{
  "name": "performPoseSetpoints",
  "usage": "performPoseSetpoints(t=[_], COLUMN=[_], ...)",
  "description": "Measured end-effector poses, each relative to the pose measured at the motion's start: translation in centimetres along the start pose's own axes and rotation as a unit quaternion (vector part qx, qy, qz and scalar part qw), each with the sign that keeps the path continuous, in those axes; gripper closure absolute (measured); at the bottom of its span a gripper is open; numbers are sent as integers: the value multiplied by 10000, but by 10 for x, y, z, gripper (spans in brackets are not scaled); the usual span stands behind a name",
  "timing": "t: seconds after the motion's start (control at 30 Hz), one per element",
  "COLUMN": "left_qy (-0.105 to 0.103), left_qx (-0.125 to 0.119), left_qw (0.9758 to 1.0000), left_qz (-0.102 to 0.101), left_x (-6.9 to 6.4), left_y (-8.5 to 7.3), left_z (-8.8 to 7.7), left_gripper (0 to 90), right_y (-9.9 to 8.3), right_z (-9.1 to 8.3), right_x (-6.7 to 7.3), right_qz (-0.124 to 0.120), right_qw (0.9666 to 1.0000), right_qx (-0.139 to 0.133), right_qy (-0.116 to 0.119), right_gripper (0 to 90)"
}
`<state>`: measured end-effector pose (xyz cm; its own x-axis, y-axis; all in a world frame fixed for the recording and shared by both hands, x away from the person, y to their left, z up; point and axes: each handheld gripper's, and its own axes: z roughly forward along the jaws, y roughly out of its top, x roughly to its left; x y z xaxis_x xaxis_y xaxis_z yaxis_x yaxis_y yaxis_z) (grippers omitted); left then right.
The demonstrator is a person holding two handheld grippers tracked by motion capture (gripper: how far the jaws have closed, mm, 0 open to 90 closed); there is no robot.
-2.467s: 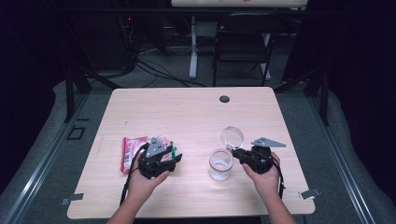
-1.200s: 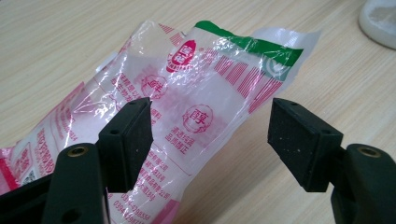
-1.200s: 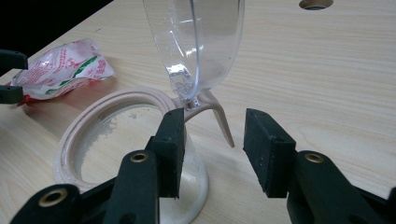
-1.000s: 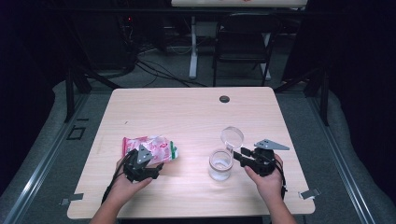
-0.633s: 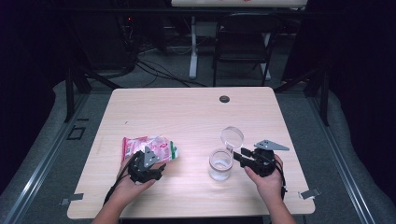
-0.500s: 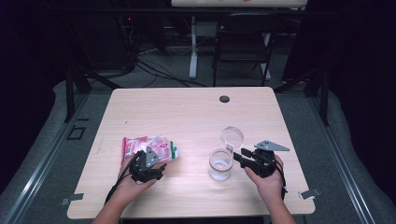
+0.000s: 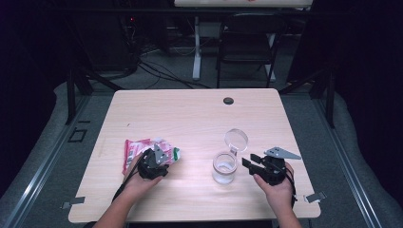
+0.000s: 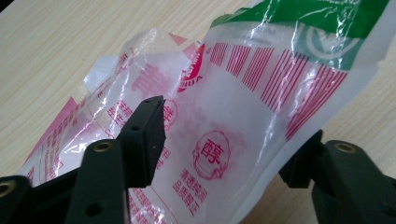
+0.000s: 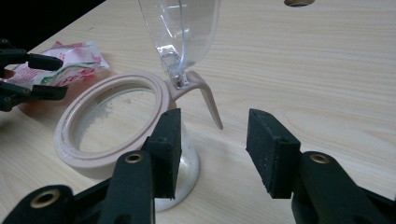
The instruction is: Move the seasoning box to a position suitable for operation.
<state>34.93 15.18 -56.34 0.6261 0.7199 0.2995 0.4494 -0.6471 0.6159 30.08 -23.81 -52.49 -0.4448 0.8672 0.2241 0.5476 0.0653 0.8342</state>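
High view: a light wooden table (image 7: 190,118) carries a pink, white and green plastic packet (image 7: 135,149) on its left side and a clear jar (image 7: 224,167) right of centre. The jar's round clear lid (image 7: 236,139) stands flipped up on a hinge at the jar's far rim. A small dark round hole (image 7: 228,100) sits near the table's far edge. Beyond the table stands a dark chair (image 7: 247,47).

The left gripper (image 7: 159,159) rests over the packet's right end, held by the person's left hand (image 7: 138,183). In the left gripper view, the jaws stand apart with the packet (image 8: 243,107) between them; the left jaw lies against the wrapper, while the right jaw sits at the packet's edge, and a firm pinch cannot be told.

The right gripper (image 7: 251,162), in the right hand (image 7: 275,187), points at the jar from just beside it. In the right gripper view its jaws are spread wide, holding nothing, with the jar's pale pink rim (image 9: 109,128) just beyond the left jaw and white powder visible inside.
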Motion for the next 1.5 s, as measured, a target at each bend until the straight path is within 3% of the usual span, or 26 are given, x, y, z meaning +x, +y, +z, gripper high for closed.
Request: performPoseSetpoints(t=[0.13, 0.3, 0.53, 0.7, 1.0, 1.2, 1.33, 1.5], left_qy=[-8, -107, -393, -514, -516, -560, -574, -535], left_qx=[57, 155, 166, 158, 25, -125, -187, -278], left_qw=[10000, 9994, 9948, 9918, 9905, 9869, 9858, 9857], left_qz=[-34, -297, -925, -1161, -1277, -1507, -1567, -1571], left_x=[2, 10, 25, 31, 36, 42, 45, 46], left_y=[2, 4, 4, 3, 2, 0, -1, -2], left_z=[7, 13, 12, 11, 6, 1, -2, -7], left_gripper=[532, 644, 783, 837, 869, 879, 880, 882], right_y=[-2, -4, -6, -7, -7, -7, -6, -2], right_z=[-6, -11, -14, -15, -14, -14, -14, -15], right_x=[-2, -4, -5, -6, -5, -5, -4, 1], right_qz=[-6, 35, 75, 63, 51, 52, 42, -4], right_qw=[10000, 9999, 9998, 9998, 9998, 9998, 9999, 9999], right_qx=[10, -28, -60, -46, -29, -30, -42, -134], right_qy=[-85, -150, -199, -208, -190, -184, -159, -86], right_gripper=[552, 552, 552, 550, 547, 546, 546, 543])
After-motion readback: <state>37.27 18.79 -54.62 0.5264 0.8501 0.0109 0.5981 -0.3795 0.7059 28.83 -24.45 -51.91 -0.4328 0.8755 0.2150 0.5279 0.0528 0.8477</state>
